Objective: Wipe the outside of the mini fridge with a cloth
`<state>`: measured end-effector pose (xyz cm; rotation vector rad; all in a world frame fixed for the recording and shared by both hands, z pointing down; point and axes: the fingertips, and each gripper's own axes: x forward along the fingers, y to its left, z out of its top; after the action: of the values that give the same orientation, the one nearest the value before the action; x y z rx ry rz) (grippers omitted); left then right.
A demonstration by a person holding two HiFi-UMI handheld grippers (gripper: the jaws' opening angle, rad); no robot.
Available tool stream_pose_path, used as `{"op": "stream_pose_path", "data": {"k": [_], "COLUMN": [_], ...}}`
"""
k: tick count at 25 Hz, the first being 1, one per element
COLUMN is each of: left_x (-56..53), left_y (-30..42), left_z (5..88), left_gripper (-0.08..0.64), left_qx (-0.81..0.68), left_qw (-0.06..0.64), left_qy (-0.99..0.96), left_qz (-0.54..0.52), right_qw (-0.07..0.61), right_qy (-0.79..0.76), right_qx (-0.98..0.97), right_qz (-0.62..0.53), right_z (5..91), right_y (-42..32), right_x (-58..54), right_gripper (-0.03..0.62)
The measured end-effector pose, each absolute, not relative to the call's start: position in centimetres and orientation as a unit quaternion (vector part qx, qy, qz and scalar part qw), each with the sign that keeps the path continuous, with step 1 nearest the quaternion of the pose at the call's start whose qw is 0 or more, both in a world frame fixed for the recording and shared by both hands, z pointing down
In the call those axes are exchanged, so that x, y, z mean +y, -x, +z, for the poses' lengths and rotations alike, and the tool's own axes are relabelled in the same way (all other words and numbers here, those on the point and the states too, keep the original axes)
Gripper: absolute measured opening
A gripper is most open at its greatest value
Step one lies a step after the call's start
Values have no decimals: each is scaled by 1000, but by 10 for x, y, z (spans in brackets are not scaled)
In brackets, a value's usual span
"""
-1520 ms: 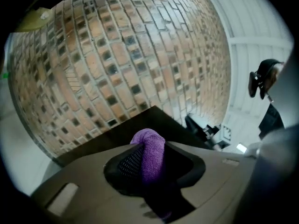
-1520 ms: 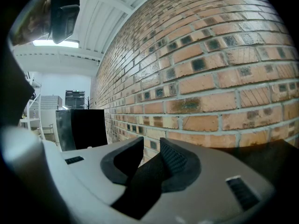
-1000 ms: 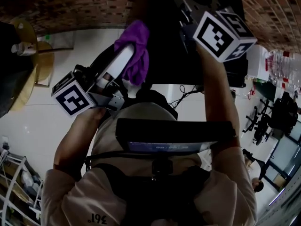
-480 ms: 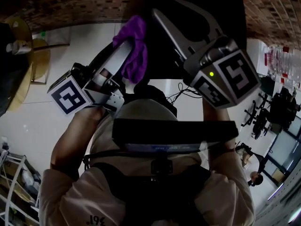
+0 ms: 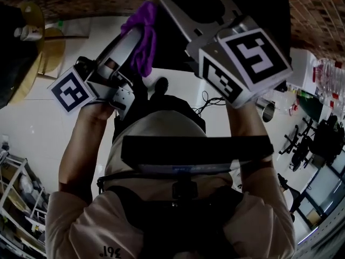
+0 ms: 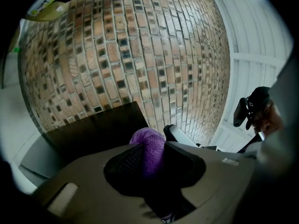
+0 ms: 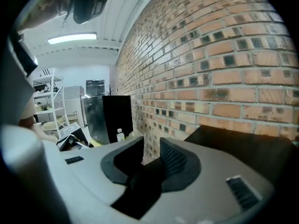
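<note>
Here, left tongs (image 6: 148, 143) pinch cloth (image 5: 142, 43) near mini fridge (image 6: 88, 132) edge.

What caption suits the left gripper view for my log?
Left gripper pinches a bunched purple cloth between its fingers, with the black mini fridge and a brick wall beyond.

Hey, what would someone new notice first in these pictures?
Probably the bright purple cloth, pinched in the left gripper close to the black mini fridge. Next comes the right gripper with its big black-and-white marker cube, held up beside the left one, its jaws a narrow gap apart and empty. A brick wall fills the background behind both.
</note>
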<state>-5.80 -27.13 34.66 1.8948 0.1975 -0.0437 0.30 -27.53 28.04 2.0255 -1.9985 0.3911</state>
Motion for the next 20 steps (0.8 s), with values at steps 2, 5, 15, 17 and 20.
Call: {"op": "stream_pose_path", "data": {"k": [2,5,15,17,20], "left_x": [-271,-272,-285,-283,-273], "left_y": [60,66,69,72,68], "left_z": [349,352,359,365,380], "left_gripper": [126,124,118,117,117], "left_qx": [71,53,27,28,30], "left_qw": [574,565,557,559,563], "left_qy": [-815,-823,-828,-827,-824], "left_qz": [-21,-27,-54,-53,-47], "right_qw": [131,126,131,131,130], "right_qy": [-698,-695,-680,-680,-680], "right_qx": [-691,-695,-710,-710,-709], "right_qz": [136,134,130,131,131], "right_z": [280,280,276,276,278], "right_y": [-3,0,12,14,10], "right_x": [-278,-281,-294,-293,-284], "right_gripper": [103,103,103,103,104]}}
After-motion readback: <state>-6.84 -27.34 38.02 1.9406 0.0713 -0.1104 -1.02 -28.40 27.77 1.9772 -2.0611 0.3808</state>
